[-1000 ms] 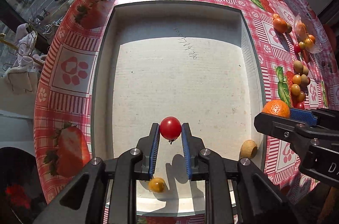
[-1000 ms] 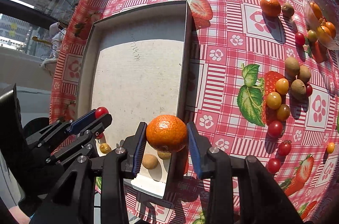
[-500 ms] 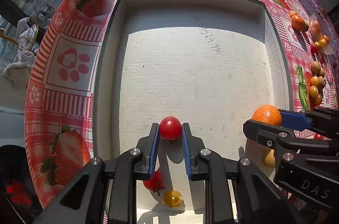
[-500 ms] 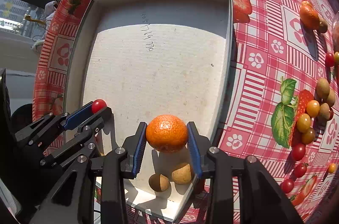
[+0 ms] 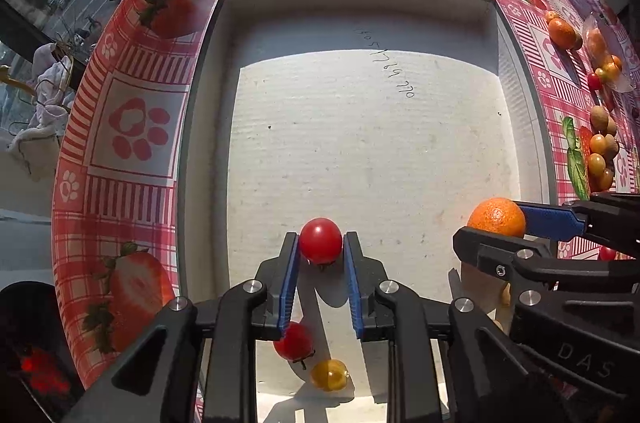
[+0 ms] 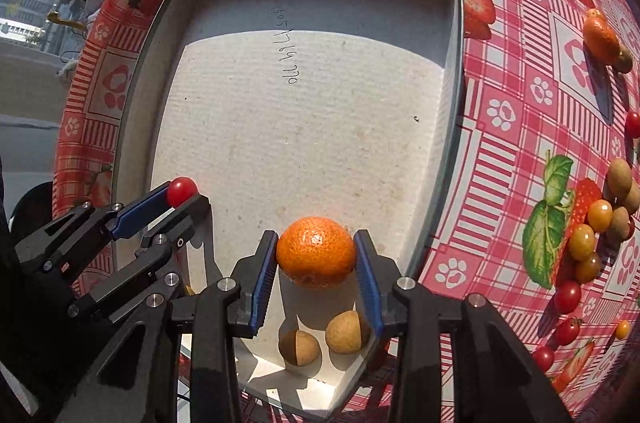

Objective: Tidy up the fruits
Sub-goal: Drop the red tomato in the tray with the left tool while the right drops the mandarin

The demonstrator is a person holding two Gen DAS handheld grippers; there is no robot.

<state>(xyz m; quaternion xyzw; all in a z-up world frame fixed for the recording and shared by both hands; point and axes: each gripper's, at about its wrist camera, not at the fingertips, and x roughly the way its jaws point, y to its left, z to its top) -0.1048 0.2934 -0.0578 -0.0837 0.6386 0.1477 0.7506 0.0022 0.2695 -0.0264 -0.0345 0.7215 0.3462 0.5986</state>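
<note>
From the left wrist, the left tongs point(image 5: 321, 251) were closed on a red tomato point(image 5: 321, 241), pinched at the very tips of the blue pads. Over the last second they had moved from the box's point(image 5: 208, 127) near edge to further over its floor — the near wall had dropped out of sight below, and a second tomato point(image 5: 293, 341) now showed under the left jaw, beside the yellow one point(image 5: 329, 375) just behind the tips. By my reading, the tomato was over its group and ready to be set down. To the right, the right tongs point(image 5: 498, 223) had come in across the box wall with the orange point(image 5: 497, 217).

From the right wrist, the right tongs point(image 6: 316, 255) were spread about as wide as the orange point(image 6: 316, 253) and clamped on it at the tips. A second ago it hung over the box rim point(image 6: 454, 95); now it sat well inside, above the floor. Two brown fruits point(image 6: 324, 339) lay directly beneath and behind the tips, so a release probably needed a spot ahead of them. The left tongs point(image 6: 182, 197) hung to the left, tomato point(image 6: 182, 191) gripped. Loose fruit point(image 6: 592, 227) waited on the cloth, well to the right.
</note>
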